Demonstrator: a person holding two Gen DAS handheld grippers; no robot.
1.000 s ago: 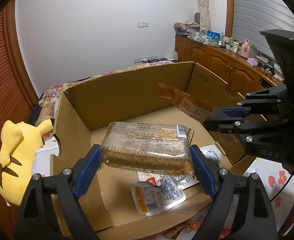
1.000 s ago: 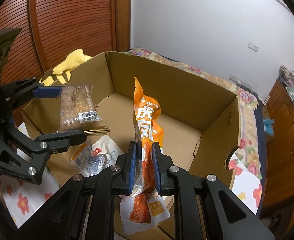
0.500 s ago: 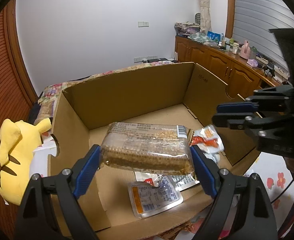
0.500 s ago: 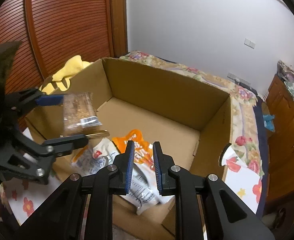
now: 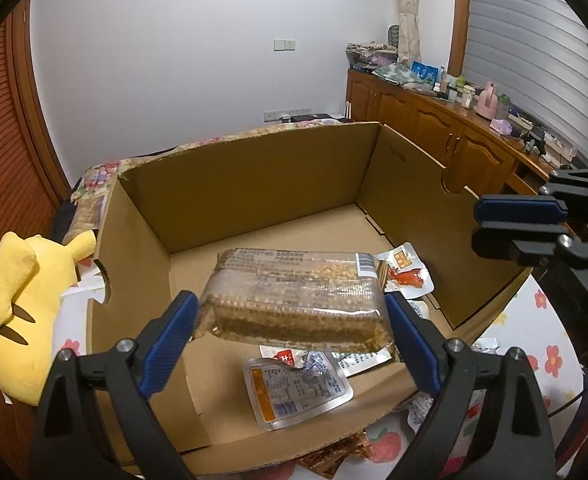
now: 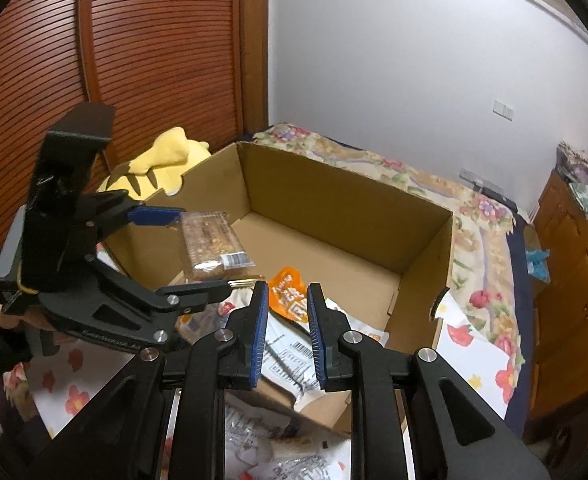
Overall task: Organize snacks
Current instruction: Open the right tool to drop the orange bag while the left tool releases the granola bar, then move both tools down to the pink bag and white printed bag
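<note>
My left gripper [image 5: 290, 320] is shut on a clear pack of brown cereal bars [image 5: 297, 304] and holds it above the near part of an open cardboard box [image 5: 254, 184]. The pack also shows in the right wrist view [image 6: 214, 244]. Several snack packets lie on the box floor: a silver one [image 5: 297, 392] and an orange one [image 6: 290, 296]. My right gripper [image 6: 288, 328] is empty, its jaws a small gap apart, above the box's near edge. It shows at the right of the left wrist view [image 5: 517, 220].
A yellow plush toy [image 5: 26, 304] lies left of the box. The box sits on a flowered cloth [image 6: 473, 344]. More packets [image 6: 294, 464] lie outside the box by its near wall. Wooden cabinets [image 5: 433, 128] stand at the right, a wooden door [image 6: 134, 60] at the left.
My right gripper let go of the orange packet, which fell into the box, then drew back and up with its jaws slightly apart. My left gripper kept holding the cereal bar pack almost still.
</note>
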